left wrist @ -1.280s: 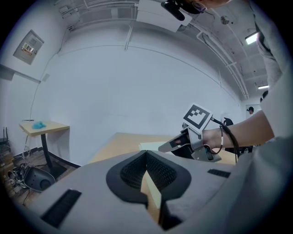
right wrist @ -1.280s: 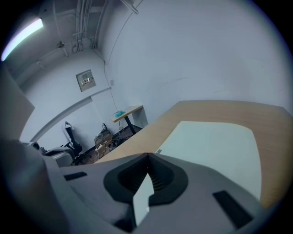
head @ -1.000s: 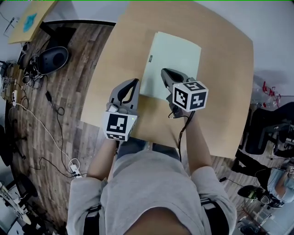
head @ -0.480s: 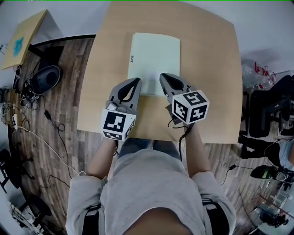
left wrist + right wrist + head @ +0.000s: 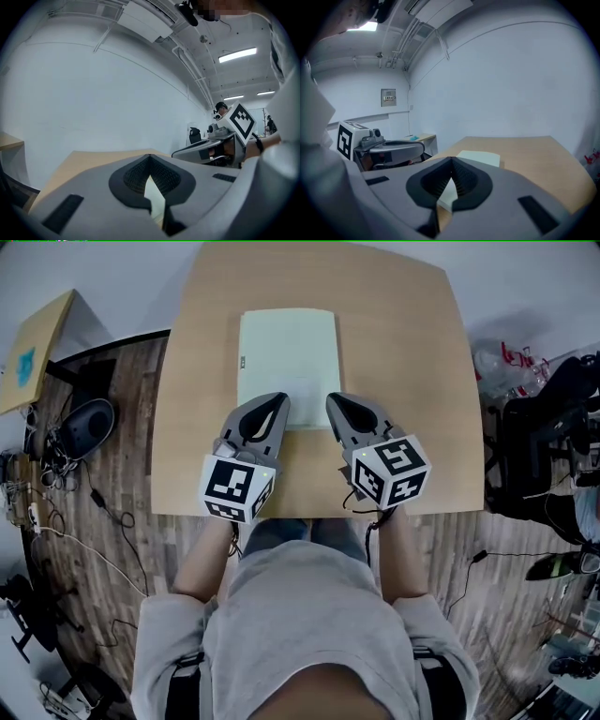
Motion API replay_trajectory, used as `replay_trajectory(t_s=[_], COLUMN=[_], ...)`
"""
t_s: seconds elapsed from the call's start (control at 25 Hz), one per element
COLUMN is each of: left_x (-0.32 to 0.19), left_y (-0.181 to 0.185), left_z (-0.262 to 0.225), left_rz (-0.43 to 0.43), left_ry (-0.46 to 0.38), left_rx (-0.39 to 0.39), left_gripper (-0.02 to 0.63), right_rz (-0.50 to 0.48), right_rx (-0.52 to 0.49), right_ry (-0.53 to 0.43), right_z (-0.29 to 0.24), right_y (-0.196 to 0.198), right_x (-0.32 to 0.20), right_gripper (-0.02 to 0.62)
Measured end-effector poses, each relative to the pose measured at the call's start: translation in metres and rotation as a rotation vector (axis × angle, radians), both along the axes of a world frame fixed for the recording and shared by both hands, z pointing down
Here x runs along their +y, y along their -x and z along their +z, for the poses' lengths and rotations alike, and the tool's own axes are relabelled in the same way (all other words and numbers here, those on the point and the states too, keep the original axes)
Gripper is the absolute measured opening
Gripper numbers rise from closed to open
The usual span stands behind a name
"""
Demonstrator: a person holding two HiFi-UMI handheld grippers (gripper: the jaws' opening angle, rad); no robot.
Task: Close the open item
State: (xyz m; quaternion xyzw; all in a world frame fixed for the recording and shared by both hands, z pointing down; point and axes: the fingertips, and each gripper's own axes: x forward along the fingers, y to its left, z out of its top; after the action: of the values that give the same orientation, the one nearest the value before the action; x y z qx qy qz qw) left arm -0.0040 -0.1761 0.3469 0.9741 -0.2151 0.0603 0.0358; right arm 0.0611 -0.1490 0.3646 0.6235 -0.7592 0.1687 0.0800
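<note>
A pale green closed book or folder lies flat on the wooden table, also seen past the jaws in the right gripper view. My left gripper is shut and empty, its tip over the book's near left edge. My right gripper is shut and empty too, its tip at the book's near right corner. Both are held side by side above the table's near half. In the left gripper view, the right gripper shows to the right.
Wooden floor surrounds the table, with cables and a dark round object at the left. Chairs and bags stand at the right. A small side table is at the far left.
The view has swung so the table and book sit more square and centred. Both grippers stay shut side by side at the book's near edge.
</note>
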Motion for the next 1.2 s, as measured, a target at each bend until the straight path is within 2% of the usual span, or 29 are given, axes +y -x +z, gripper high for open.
replay_trajectory(t_s=[0.48,0.8,1.2], left_x=[0.024,0.029,0.03], left_y=[-0.019,-0.02,-0.018], left_z=[-0.028,-0.039,-0.041], left_rz=[0.059,0.063,0.057], left_ry=[-0.057,-0.06,-0.045], left_rx=[0.028,0.058,0.077], left_gripper=[0.012,0.012,0.012], right_rz=[0.086,0.127,0.137], right_rx=[0.036,0.03,0.044], right_ry=[-0.103,-0.16,-0.184], right_z=[-0.029,-0.04,-0.047], right_y=[-0.018,-0.022,-0.02], right_x=[0.039,0.056,0.058], right_gripper=[0.009,0.009,0.009])
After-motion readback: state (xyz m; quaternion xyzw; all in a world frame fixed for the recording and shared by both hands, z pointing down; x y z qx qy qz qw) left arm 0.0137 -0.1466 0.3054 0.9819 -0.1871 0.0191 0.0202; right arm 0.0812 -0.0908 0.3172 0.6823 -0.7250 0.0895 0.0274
